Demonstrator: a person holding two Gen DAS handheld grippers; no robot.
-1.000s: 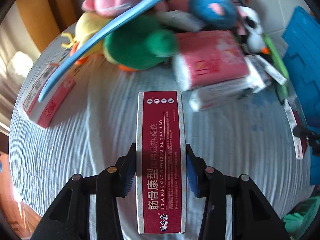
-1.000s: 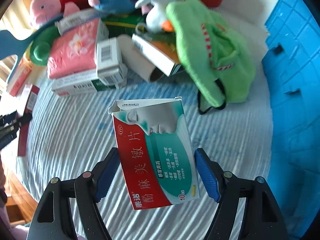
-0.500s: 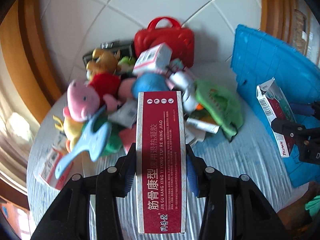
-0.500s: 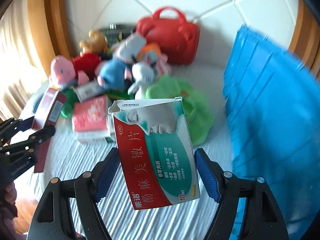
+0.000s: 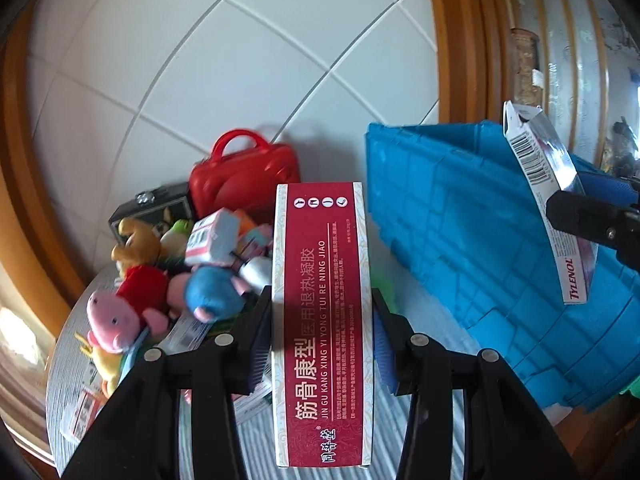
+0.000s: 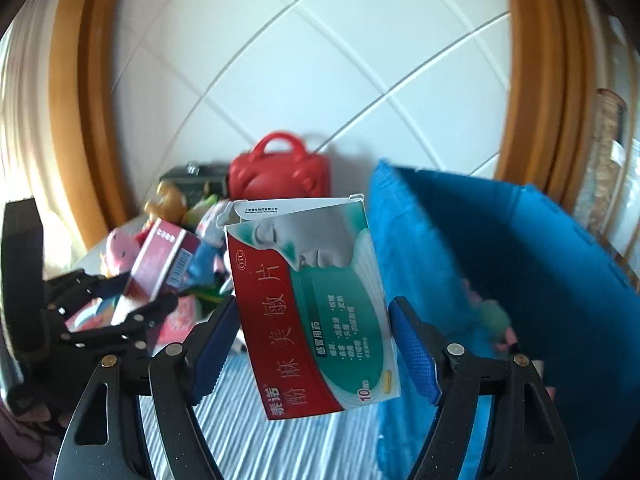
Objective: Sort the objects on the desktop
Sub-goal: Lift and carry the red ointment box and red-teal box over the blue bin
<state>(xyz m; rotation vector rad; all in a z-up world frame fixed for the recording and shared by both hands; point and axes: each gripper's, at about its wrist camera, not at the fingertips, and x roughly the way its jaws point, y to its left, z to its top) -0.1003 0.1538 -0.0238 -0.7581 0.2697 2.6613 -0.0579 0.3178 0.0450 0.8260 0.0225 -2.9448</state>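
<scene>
My left gripper is shut on a long red medicine box and holds it high above the table. My right gripper is shut on a red, green and white medicine box with a torn top flap, held up beside the blue crate. In the left wrist view that box shows at the right, over the blue crate. In the right wrist view the left gripper with its red box shows at the left.
A pile of plush toys, small boxes, a red handbag and a dark case lies at the back of the striped tablecloth. A white tiled wall and wooden frames stand behind. Something plush lies inside the crate.
Both grippers have risen from just above the tablecloth and tilted up, each still holding its box. The right gripper has moved toward the blue crate.
</scene>
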